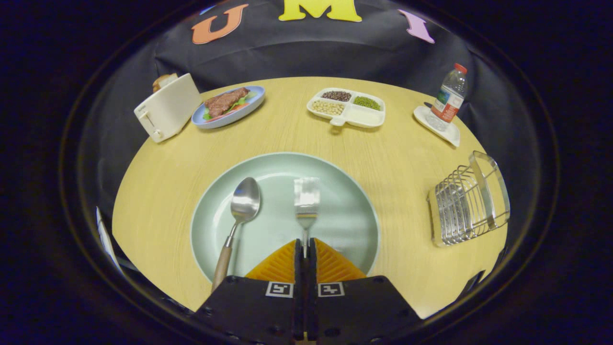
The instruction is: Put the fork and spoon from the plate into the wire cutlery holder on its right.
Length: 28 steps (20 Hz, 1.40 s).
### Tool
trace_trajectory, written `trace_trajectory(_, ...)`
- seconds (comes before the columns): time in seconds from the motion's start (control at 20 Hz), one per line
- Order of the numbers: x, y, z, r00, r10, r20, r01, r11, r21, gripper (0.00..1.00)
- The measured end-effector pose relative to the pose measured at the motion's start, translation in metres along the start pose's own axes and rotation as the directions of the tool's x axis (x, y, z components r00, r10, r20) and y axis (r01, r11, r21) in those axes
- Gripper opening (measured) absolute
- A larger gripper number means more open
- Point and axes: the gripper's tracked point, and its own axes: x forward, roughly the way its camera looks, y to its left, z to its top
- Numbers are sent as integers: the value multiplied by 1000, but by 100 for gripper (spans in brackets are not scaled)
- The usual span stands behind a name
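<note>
Gripper (304, 245) clamped tight on thin neck of shiny steel fork (306, 201), tines pointing ahead over pale green round plate (268, 165). Wooden-handled steel spoon (238, 220) on plate, left of fork. Empty silver wire cutlery holder (467, 201) right of plate.

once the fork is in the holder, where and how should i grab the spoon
Grip the spoon by its wooden handle, not the rounded bowl. It lies flat on the plate, handle overhanging the rim toward the hand-held gripper, now shut on the fork. Come from above, fingers straddling the handle.
</note>
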Motion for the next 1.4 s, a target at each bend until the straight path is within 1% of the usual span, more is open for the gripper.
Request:
trace_trajectory(0.1, -4, 1, 0, 1000, -2, 15, 2, 1000, -2, 4)
trace_trajectory(0.15, -6, 3, 1, 1000, 4, 20, -4, 1000, 2, 0)
trace_trajectory(0.3, -17, 6, 5, 998, 19, 52, -19, 1000, 0, 1)
trace_trajectory(0.55, -51, 6, 15, 992, 42, 120, -43, 999, 4, 1)
trace_trajectory(0.75, -80, -10, 22, 985, 41, 168, -47, 998, 29, 0)
trace_trajectory(0.9, -103, -30, 29, 977, 30, 210, -42, 998, 54, 0)
trace_trajectory(1.15, -137, -80, 36, 963, -10, 271, -22, 993, 114, 0)
trace_trajectory(1.4, -149, -131, 31, 957, -59, 283, 13, 987, 163, 0)
